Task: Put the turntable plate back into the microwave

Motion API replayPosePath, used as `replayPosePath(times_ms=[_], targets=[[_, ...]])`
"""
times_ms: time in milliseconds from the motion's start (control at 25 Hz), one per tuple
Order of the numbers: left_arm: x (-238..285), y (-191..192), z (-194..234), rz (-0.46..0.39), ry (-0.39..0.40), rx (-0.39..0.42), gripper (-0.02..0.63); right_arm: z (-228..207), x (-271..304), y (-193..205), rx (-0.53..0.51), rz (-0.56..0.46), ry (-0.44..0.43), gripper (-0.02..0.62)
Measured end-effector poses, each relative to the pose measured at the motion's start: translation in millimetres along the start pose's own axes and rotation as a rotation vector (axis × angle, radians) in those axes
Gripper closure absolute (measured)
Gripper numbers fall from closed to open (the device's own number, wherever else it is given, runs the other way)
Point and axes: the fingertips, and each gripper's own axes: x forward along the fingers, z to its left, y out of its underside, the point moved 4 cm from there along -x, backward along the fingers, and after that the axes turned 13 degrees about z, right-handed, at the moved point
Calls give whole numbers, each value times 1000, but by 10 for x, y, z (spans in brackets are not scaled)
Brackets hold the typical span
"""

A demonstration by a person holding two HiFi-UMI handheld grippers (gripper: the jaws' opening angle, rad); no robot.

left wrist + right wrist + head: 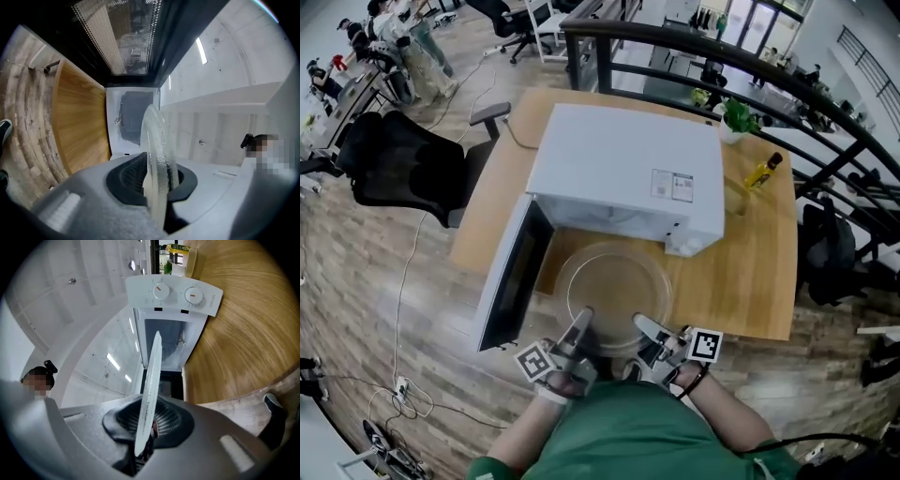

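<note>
One glass plate (614, 286), held flat at its near rim by both tools. The left tool (582, 319) is narrow and clamped on the rim left of centre. The right tool (643, 325) is narrow and clamped on the rim right of centre. In the left gripper view we see the rim (157, 150) edge-on between the dark pads (130, 174), pads pressing on it. It is the same in the right gripper view, with the plate edge (151, 380) pinched low between the jaws.

The plate sits out in front of the microwave (623, 164), over the near part of the table (764, 281), not yet inside. We cannot tell whether it touches the table top or is carried just above it.

Key relation: the open cavity lies straight ahead of both tools, just past the plate's far rim, and it shows dead ahead in both gripper views (166, 345). The plate is round, so there is no long axis to line up and it only needs to stay level. We judge the next move to be a straight push forward, away from the body. Both hands are about equally near the opening. The door (514, 272) hangs open on the left, so the left tool passes closest to it, which looks like the side to watch.

Counts: one plate, one microwave, one open door, two knobs (160, 289) on its panel, two tools. There is also one yellow bottle (764, 172) and one potted plant (736, 117) at the table's far right, well apart from the path.
</note>
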Motion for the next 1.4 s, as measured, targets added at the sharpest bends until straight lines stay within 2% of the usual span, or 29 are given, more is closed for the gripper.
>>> replayPosePath(times_ms=[200, 520, 680, 1000, 1400], targets=[[103, -299, 186, 51, 16, -12, 569, -163, 182, -179, -22, -26, 10, 551], [290, -669, 536, 109, 9, -53, 569, -491, 361, -426, -9, -80, 102, 549], [413, -788, 632, 100, 1, -75, 569, -612, 418, -584, 0, -90, 96, 549], [590, -950, 779, 69, -32, -56, 568, -815, 487, -871, 23, -52, 59, 551], [786, -1138, 1024, 44, -37, -40, 566, -1055, 560, -1161, 33, -9, 75, 551]])
